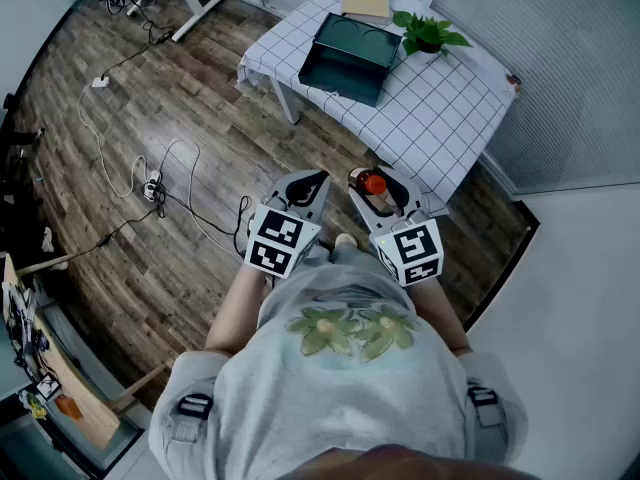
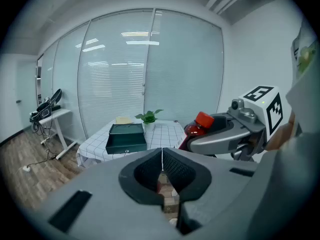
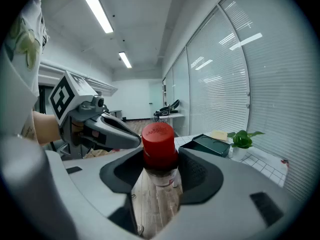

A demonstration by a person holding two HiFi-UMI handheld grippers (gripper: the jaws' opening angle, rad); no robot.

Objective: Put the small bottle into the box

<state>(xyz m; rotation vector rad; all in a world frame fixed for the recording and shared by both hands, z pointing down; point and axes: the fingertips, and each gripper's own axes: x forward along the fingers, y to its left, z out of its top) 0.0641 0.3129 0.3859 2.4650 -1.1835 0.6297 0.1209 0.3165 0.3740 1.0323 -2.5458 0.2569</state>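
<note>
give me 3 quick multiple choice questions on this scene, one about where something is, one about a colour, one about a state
1. Where is the box?
A) on the floor
B) on the checked table
C) in a gripper

2. What colour is the cap of the small bottle?
A) red
B) blue
C) white

3. How do the jaws of the left gripper stand?
A) wide apart
B) on the bottle
C) together, with nothing between them

Answers:
1 B: the head view shows it on the table, beside the plant.
2 A: the right gripper view shows a red cap.
3 C: the left gripper view shows the jaws meeting. It is the right gripper that holds the bottle.
</note>
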